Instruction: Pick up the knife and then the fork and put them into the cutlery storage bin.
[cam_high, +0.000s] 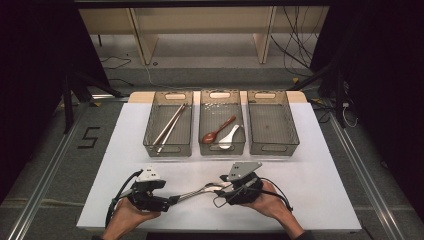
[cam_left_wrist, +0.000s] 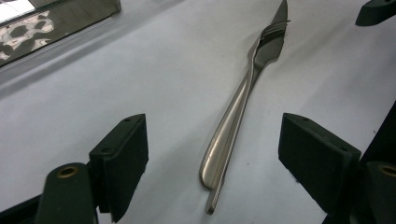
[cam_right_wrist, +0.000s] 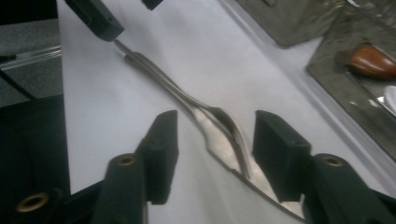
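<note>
Step in hand: picking up cutlery that lies on the white worktop (cam_high: 310, 165), apparently to sort it into the trays behind.
Task things: a steel table fork (cam_left_wrist: 243, 93) lies on top of a steel table knife (cam_left_wrist: 215, 196), the two stacked along one line between the hands; the fork's head rests over the knife's blade (cam_right_wrist: 261, 191).
Left hand-held gripper (cam_left_wrist: 212, 163): open, its pads (cam_left_wrist: 126, 154) well apart on either side of the two handle ends, touching neither.
Right hand-held gripper (cam_right_wrist: 212, 154): jaws partly closed around the fork's head and the blade under it, the pads (cam_right_wrist: 280, 158) near but not seen pressing the metal; nothing is gripped yet.
How to do it well: the two pieces overlap, so a squeeze may catch both. I judge it best to close on the fork alone, low on its neck, and lift it straight up so the knife stays flat. The left hand-held gripper could pin the knife handle meanwhile.
Risk: thin, smooth steel may slip or pivot between the pads.
Left tray (cam_high: 150, 135): clear mesh-walled bin holding a pair of pale chopsticks (cam_high: 170, 125).
Middle tray (cam_high: 202, 147): same kind, holding a reddish-brown wooden spoon (cam_high: 217, 131) and a white ceramic spoon (cam_high: 228, 137).
Right tray (cam_high: 292, 130): same kind, with nothing in it.
In the way: nothing lies between the cutlery and the trays; only the tray walls need clearing.
</note>
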